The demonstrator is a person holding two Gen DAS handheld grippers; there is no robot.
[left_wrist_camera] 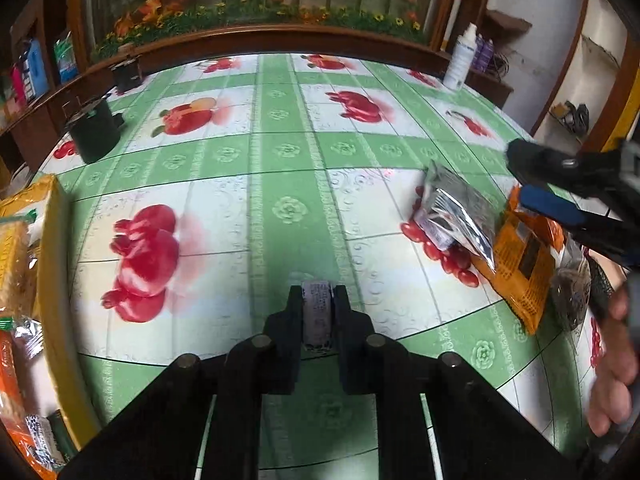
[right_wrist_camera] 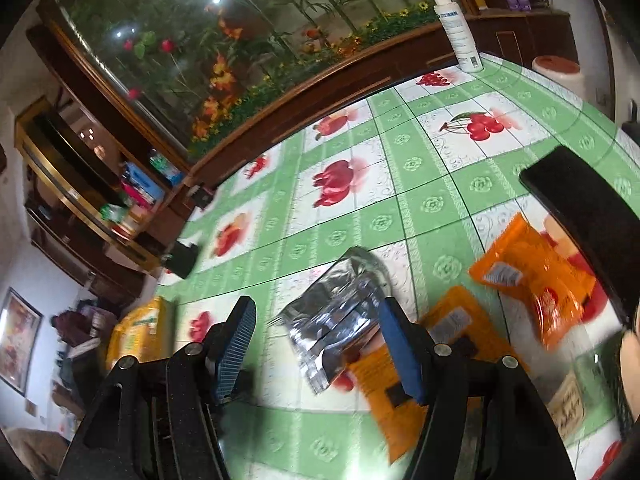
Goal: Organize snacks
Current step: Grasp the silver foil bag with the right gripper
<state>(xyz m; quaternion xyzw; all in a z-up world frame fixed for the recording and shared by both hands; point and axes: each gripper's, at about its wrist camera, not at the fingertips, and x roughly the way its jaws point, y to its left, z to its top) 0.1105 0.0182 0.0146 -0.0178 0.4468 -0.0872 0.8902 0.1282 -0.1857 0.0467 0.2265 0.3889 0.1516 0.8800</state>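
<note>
My left gripper (left_wrist_camera: 318, 294) points down at the fruit-print tablecloth (left_wrist_camera: 280, 168) and is shut on a small purple-and-white snack packet (left_wrist_camera: 317, 312), which I see edge-on between the black fingers. A yellow basket (left_wrist_camera: 54, 280) holding several snacks stands at the left. My right gripper (right_wrist_camera: 316, 308) is open and hovers just over a silver foil packet (right_wrist_camera: 336, 320), its blue pads on either side of it and apart from it. Under the silver packet lies an orange packet (right_wrist_camera: 384, 384). A second orange packet (right_wrist_camera: 536, 280) lies to the right. The right gripper (left_wrist_camera: 536, 184) also shows at the right of the left wrist view.
A black pot (left_wrist_camera: 94, 132) and a smaller dark holder (left_wrist_camera: 128, 72) stand at the table's far left. A white spray bottle (right_wrist_camera: 456, 36) is at the far right corner. A wooden ledge with fake flowers (left_wrist_camera: 256, 12) backs the table. A black slab (right_wrist_camera: 580, 220) intrudes at right.
</note>
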